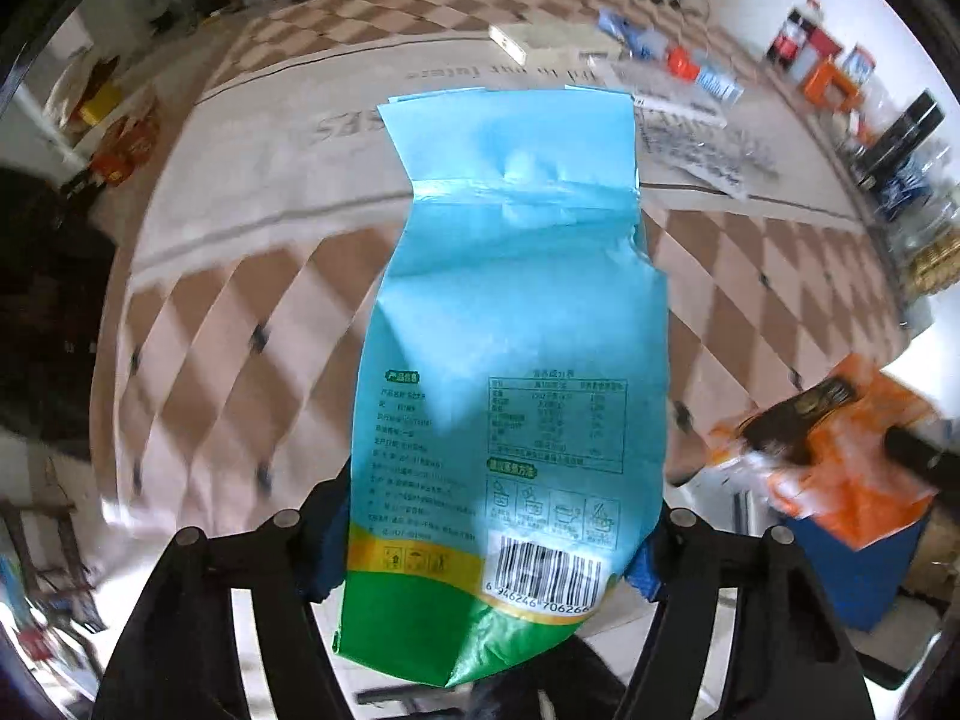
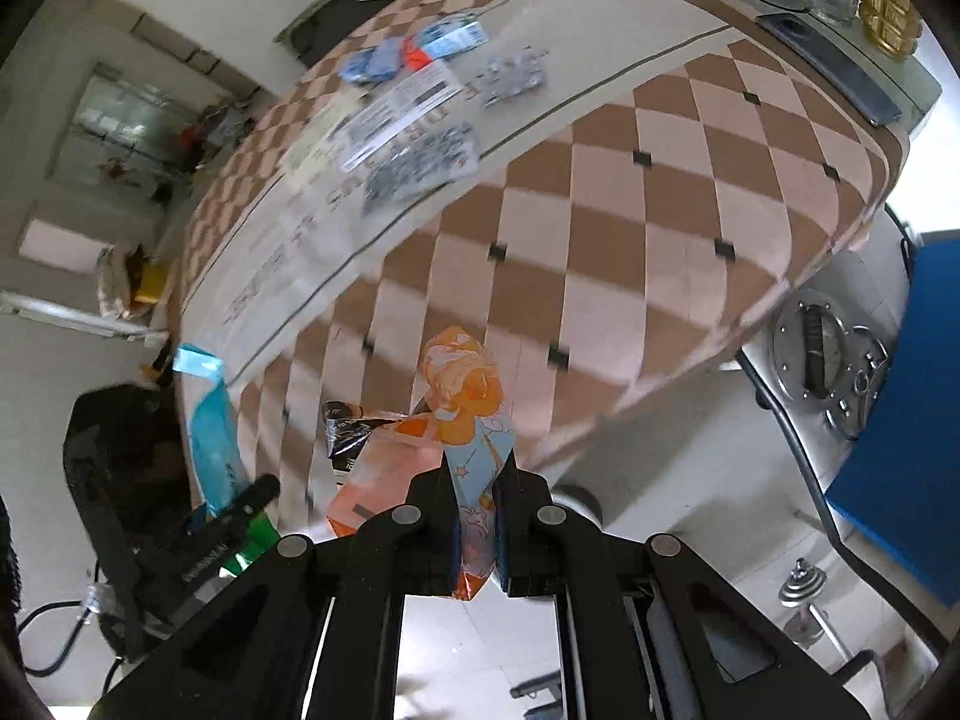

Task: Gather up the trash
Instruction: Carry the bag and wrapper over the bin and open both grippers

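A blue and green food bag (image 1: 510,360) is clamped near its bottom edge between the jaws of the left gripper (image 1: 489,546) and is held out ahead of them above the checkered tablecloth (image 1: 228,324). An orange wrapper (image 2: 462,414) is pinched between the closed jaws of the right gripper (image 2: 477,531). More wrappers (image 2: 414,114) are seen well beyond the jaws on the table.

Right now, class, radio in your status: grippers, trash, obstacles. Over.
Left gripper shut on blue bag. Right gripper shut on orange wrapper. More wrappers on the table. Nothing blocking.
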`<state>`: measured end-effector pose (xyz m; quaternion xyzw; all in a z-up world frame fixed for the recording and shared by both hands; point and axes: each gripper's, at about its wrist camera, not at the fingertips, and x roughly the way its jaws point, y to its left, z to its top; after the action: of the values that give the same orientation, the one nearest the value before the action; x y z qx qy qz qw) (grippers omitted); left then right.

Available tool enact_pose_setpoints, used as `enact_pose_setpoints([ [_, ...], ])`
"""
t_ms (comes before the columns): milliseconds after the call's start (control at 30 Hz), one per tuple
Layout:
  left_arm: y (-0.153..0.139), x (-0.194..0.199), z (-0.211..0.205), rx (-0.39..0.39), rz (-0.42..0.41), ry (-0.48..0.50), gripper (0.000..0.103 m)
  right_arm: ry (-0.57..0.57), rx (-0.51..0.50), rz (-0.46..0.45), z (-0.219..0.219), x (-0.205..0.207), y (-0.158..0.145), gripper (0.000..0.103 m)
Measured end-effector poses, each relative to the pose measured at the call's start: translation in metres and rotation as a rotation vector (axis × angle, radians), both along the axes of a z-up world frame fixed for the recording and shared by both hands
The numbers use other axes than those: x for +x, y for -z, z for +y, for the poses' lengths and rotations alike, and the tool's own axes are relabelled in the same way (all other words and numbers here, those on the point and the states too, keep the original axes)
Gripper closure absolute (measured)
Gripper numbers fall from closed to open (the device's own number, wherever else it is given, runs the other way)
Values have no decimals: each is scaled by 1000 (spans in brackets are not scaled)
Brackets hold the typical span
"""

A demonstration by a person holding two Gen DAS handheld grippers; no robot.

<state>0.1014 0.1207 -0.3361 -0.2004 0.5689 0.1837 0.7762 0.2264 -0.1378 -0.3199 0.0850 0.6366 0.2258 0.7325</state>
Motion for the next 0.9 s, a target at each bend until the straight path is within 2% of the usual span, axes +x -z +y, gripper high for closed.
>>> enact_pose_setpoints([
  [100,4,-48,-22,-33,-13,-41,36,-59,-30,16,-9,-41,20,95],
  [167,23,-81,-32,-64,19,-77,36,-87,-64,45,-15,-63,46,95],
  [200,38,-92,-37,-91,35,-92,35,-103,-84,75,-17,-75,68,95],
  [300,104,-127,-46,-185,102,-139,35,-123,-140,185,-18,-99,149,95],
  [400,188,-147,-48,-277,165,-182,35,-140,-200,255,-11,-117,238,95],
  [533,300,-158,-41,-381,218,-204,32,-153,-252,305,3,-132,345,95],
  [667,386,-160,-30,-487,254,-219,28,-159,-284,316,19,-141,429,95],
  [700,401,-162,-28,-498,263,-228,22,-174,-277,326,25,-144,450,95],
  [733,416,-165,-24,-506,271,-237,12,-182,-275,332,29,-145,460,94],
  [800,421,-163,-28,-503,271,-253,8,-197,-253,355,34,-149,483,88],
  [833,424,-167,-26,-501,267,-267,8,-210,-238,365,35,-152,492,73],
  [867,423,-166,-25,-497,261,-277,8,-223,-235,364,36,-155,497,48],
  [900,419,-167,-24,-496,259,-280,8,-228,-227,361,35,-158,499,35],
])
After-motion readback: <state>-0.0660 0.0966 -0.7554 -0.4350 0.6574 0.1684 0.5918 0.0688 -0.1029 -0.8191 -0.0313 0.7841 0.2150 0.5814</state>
